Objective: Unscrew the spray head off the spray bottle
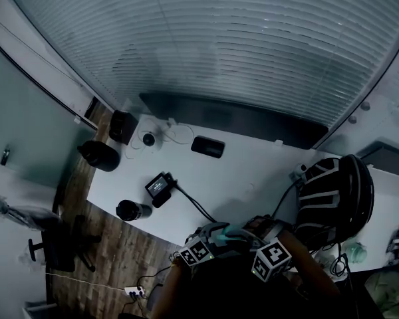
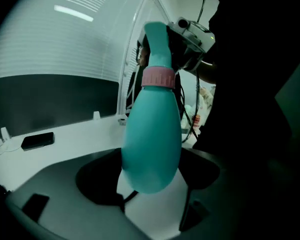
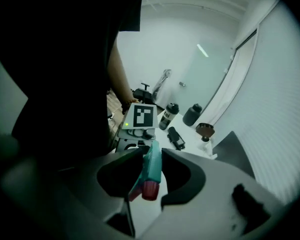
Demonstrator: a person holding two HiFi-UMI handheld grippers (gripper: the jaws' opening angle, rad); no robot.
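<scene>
A teal, pear-shaped plastic spray bottle (image 2: 152, 139) is clamped around its rounded body by the left gripper (image 2: 150, 178) and held in the air over the white table (image 2: 65, 144), close to the person. Its teal, pink-tipped spray head (image 3: 152, 164) is pinched between the narrow-set jaws of the right gripper (image 3: 151, 176), with the pink ribbed collar (image 2: 158, 77) seated on the neck.

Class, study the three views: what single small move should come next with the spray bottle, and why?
Probably roll the right tongs about the axis of the teal bottle to loosen the spray head, while the left tongs hold steady. The left tongs clamp the bottle's body, the right clamp the head, and the pink collar sits seated between them.
</scene>
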